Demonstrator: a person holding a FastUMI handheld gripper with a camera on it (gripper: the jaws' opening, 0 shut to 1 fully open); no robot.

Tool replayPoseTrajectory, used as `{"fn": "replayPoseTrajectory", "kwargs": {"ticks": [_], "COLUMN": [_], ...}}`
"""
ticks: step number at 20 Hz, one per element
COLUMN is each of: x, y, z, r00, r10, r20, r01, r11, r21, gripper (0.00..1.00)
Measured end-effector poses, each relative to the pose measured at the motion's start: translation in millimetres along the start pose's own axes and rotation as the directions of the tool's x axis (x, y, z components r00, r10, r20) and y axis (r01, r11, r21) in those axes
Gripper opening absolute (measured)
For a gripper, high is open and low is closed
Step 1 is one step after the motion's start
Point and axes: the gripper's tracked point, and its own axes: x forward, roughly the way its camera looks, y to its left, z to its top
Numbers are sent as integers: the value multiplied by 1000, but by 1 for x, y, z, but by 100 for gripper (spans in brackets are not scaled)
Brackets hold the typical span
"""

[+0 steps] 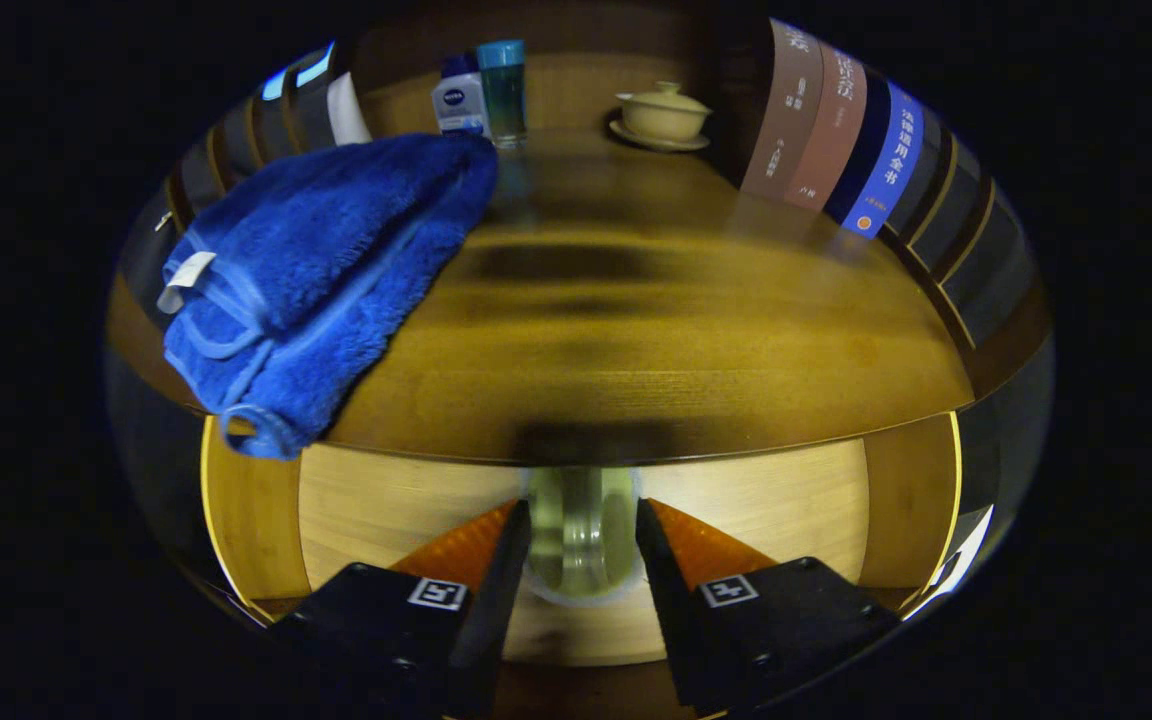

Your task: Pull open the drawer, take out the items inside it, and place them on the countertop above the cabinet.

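Note:
My gripper (581, 530) is shut on a clear glass cup (581, 535), whose sides touch both fingers. The cup hangs just below the front edge of the dark wooden countertop (656, 330), over the pale wooden inside of the open drawer (386, 500). A folded blue towel (316, 270) lies on the left of the countertop, and one corner droops over the front edge above the drawer.
At the back of the countertop stand a white lotion bottle (459, 100) and a teal-capped glass bottle (503, 90). A lidded tea bowl on a saucer (663, 115) sits to their right. A row of upright books (836, 140) lines the right side. The countertop's middle is bare wood.

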Motion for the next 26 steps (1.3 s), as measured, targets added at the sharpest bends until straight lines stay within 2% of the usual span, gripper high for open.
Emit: {"fn": "replayPoseTrajectory", "kwargs": {"ticks": [3, 6, 8, 9, 17, 21, 26], "x": [19, 11, 7, 5, -17, -63, -124], "y": [0, -3, -6, -5, -7, -14, -25], "z": [-13, -7, -5, -4, -5, -11, -12], "r00": [998, 999, 999, 1000, 1000, 993, 963], "r10": [6, 3, -7, -6, 6, 23, 25], "r20": [-57, -45, -34, -29, 13, 112, 269], "r01": [-5, -1, 8, 7, -6, -26, -37], "r11": [1000, 1000, 1000, 1000, 1000, 999, 999], "r21": [22, 26, 22, 26, 14, 23, 38], "gripper": [48, 27, 27, 10, 9, 9, 9]}}
